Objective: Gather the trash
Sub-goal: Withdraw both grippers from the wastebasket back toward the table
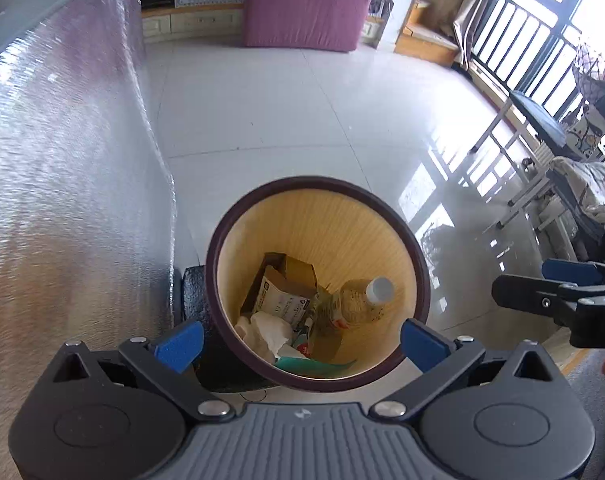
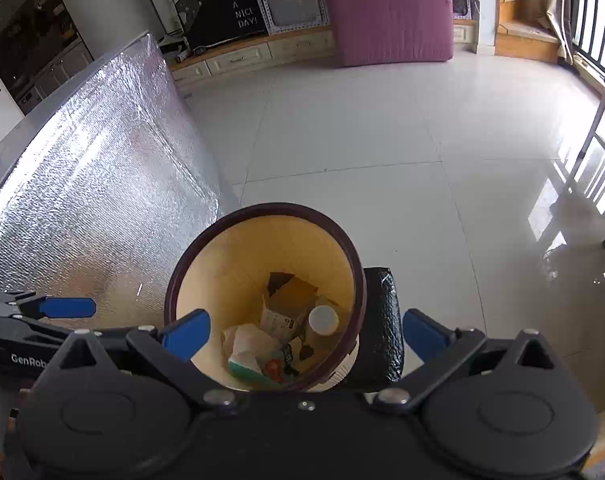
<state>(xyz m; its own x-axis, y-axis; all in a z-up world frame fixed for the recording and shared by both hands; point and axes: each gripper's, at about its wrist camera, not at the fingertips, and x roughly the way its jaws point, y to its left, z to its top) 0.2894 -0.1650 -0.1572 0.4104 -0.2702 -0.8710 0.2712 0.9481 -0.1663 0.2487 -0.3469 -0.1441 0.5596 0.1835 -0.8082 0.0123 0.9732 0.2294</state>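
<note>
A round trash bin [image 1: 419,264] with a dark brown rim and a yellow inside stands on the tiled floor, right below both grippers. Inside lie a cardboard box [image 1: 286,280], a plastic bottle with a white cap [image 1: 362,296], crumpled white tissue [image 1: 268,332] and a teal packet [image 1: 318,366]. My left gripper [image 1: 302,344] hangs open above the bin's near rim, with nothing between its fingers. My right gripper [image 2: 305,336] is open and empty above the same bin [image 2: 262,209]. The bottle [image 2: 323,319] and box [image 2: 290,300] show there too.
A black crinkled bag [image 2: 382,328] sits against the bin. A silver foil-faced panel [image 2: 102,184] rises on the left. Open tiled floor [image 2: 382,152] stretches ahead to a pink mattress [image 2: 386,12] and low drawers. Window railing [image 1: 534,40] and a metal-legged seat [image 1: 538,120] stand at the right.
</note>
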